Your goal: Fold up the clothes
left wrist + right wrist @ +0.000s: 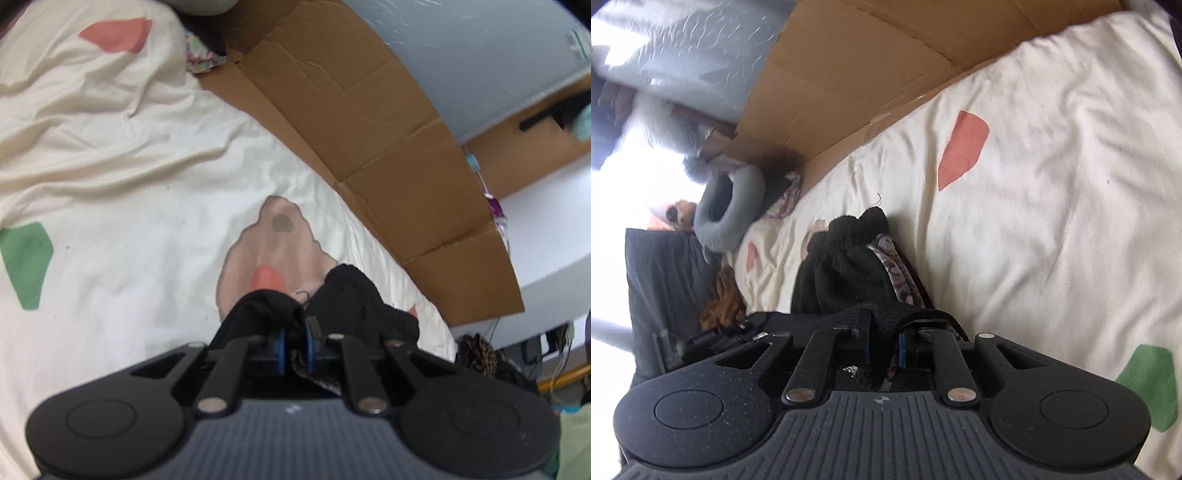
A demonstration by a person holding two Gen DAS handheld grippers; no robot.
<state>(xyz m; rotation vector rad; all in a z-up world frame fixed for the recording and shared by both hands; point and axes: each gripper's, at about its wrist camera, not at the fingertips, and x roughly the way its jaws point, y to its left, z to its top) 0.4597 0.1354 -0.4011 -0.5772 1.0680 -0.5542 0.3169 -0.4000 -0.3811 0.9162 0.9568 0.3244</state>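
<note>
Two hand-held grippers are at work over the bed, each tilted down toward the sheet [129, 192] and each pinching dark cloth.

Left hand-held gripper [295, 345]: it points down and away, toward the cardboard [369, 147] that lines the far right edge of the bed. Its jaws stand nearly together, with only a narrow gap, and a fold of the black garment [347, 299] is bunched between the blue pads [280, 349] and spills out just ahead of them. The cloth lies on the sheet over a pinkish printed patch, near the bed's right edge.

Right hand-held gripper [881, 349]: this one is also angled down, pointing along the bed, with the cardboard running along the far left. Its jaws are likewise drawn close, clamped on a band of the same black knit, which drapes across the fingers and heaps up just beyond them [849, 254]. A patterned, pale lining shows at the right edge of the heap. The garment sits on the cream sheet, left of a coral patch and well apart from a green one at the near right.

Farther left, past the bed's end, lies a grey cushion ring [731, 210]. I can't see the person's hands in either view.
</note>
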